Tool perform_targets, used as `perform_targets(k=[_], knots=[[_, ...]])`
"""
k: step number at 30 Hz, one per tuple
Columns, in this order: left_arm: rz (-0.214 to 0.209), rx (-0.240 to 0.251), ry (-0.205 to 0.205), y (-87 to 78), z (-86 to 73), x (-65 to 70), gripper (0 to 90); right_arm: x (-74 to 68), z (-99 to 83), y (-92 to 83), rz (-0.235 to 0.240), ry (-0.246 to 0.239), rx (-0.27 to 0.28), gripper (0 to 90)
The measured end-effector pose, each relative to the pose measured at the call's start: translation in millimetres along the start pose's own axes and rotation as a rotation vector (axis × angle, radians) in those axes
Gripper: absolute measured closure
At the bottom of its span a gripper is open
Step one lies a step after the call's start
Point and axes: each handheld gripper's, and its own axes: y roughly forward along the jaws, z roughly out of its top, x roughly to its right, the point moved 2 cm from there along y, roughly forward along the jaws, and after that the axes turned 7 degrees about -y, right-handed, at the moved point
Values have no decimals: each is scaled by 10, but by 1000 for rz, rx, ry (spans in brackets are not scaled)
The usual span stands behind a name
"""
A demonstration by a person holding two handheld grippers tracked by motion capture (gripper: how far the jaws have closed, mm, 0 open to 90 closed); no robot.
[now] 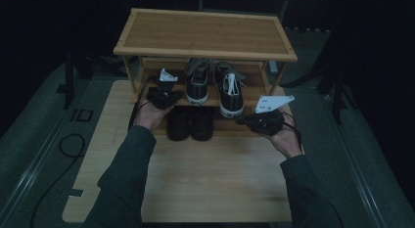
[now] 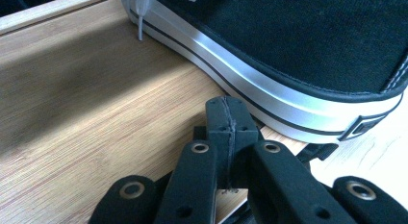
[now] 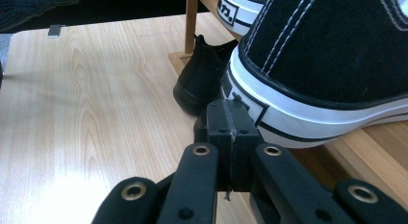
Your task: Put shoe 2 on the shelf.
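Observation:
A bamboo shoe rack (image 1: 205, 32) stands at the far side of the wooden table (image 1: 205, 184). Two black-and-white sneakers sit on its middle shelf, heels toward me: the left sneaker (image 1: 198, 81) and the right sneaker (image 1: 230, 88). My left gripper (image 1: 173, 91) is shut and empty, its tips (image 2: 226, 106) close beside the left sneaker's white sole (image 2: 269, 89) over the shelf board (image 2: 96, 113). My right gripper (image 1: 242, 119) is also shut and empty, its tips (image 3: 226, 108) just at the heel of the right sneaker (image 3: 327, 56), which overhangs the shelf edge.
Two plain black shoes (image 1: 178, 123) (image 1: 201, 123) stand side by side on the table under the shelf; one black shoe (image 3: 202, 80) lies just beyond my right gripper. The rack's legs (image 3: 191, 22) flank them. Cables trail off the table's left side (image 1: 73, 145).

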Motion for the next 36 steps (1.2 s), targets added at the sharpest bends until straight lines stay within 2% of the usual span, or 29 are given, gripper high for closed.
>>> perform_targets(k=[4, 5, 6, 8, 19, 25, 28, 30, 36], knots=[[-1, 1, -1, -2, -3, 0, 900, 2, 22, 58, -6, 4, -1, 900], [-1, 2, -2, -1, -4, -1, 900, 34, 12, 91, -39, 7, -20, 900], [-1, 2, -2, -1, -4, -1, 900, 34, 12, 91, -39, 7, -20, 900], [-4, 5, -3, 0, -7, -4, 900, 61, 0, 108, -8, 32, 4, 900], [-3, 5, -4, 1, -6, -2, 900, 115, 44, 127, -7, 42, 26, 900], [-8, 7, -8, 1, -8, -6, 900, 130, 95, 171, -4, 32, 24, 900], [-8, 7, -8, 0, -9, -7, 900, 156, 116, 217, -18, 23, 4, 900], [-10, 8, -9, 0, -11, -9, 900, 169, 108, 236, -1, 37, 12, 900], [-8, 9, -8, -1, -12, -6, 900, 190, 115, 260, -4, 42, 9, 900]])
